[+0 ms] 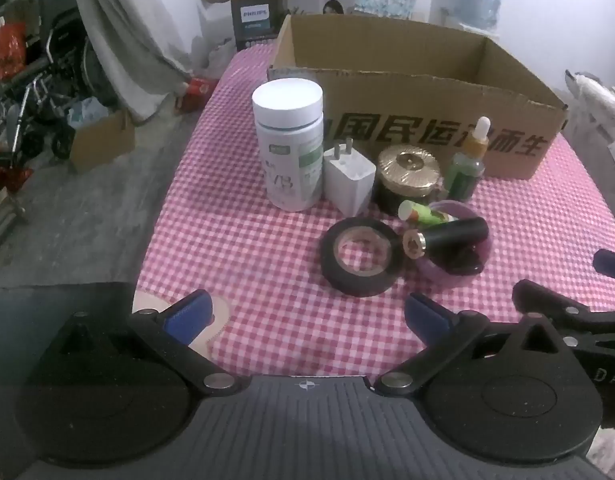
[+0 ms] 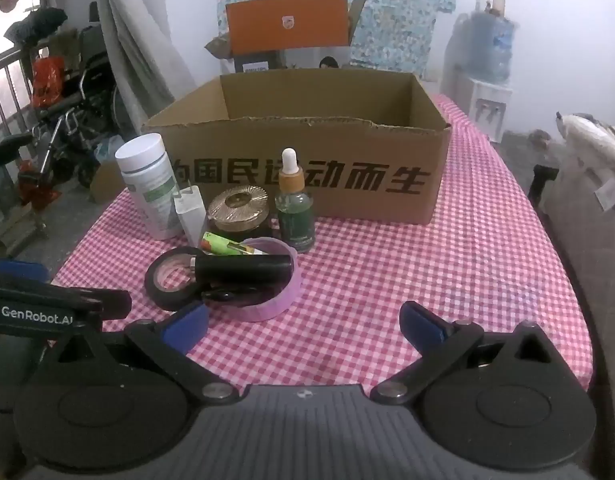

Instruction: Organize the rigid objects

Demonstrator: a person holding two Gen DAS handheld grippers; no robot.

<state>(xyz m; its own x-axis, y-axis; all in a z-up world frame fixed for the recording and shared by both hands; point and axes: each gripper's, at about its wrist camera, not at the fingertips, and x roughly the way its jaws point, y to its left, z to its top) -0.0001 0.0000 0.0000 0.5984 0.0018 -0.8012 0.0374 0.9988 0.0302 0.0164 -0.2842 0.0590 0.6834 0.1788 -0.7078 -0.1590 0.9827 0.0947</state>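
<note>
Standing on checked cloth (image 2: 387,280): open carton (image 2: 307,168), printed side facing the cameras, nothing seen inside from here. Clustered just before its front wall, left to right: white bottle (image 1: 289,144), upright; white plug (image 1: 349,182), prongs up, just beside the bottle; gold-lidded jar (image 1: 409,178); green dropper bottle (image 2: 294,204), upright, nearest the carton. Lying nearer the grippers: black tape roll (image 1: 361,256), flat; pink ring (image 2: 267,280), flat, just beside the tape; black tube (image 2: 243,268) resting across the ring, one end over the tape; green tube (image 2: 221,248) lying between jar and ring. Poised over near cloth edge, tilted down: left gripper (image 1: 307,316), jaws spread wide, holding nothing; right gripper (image 2: 303,322), jaws spread wide, holding nothing. Apart from every item, both.
</note>
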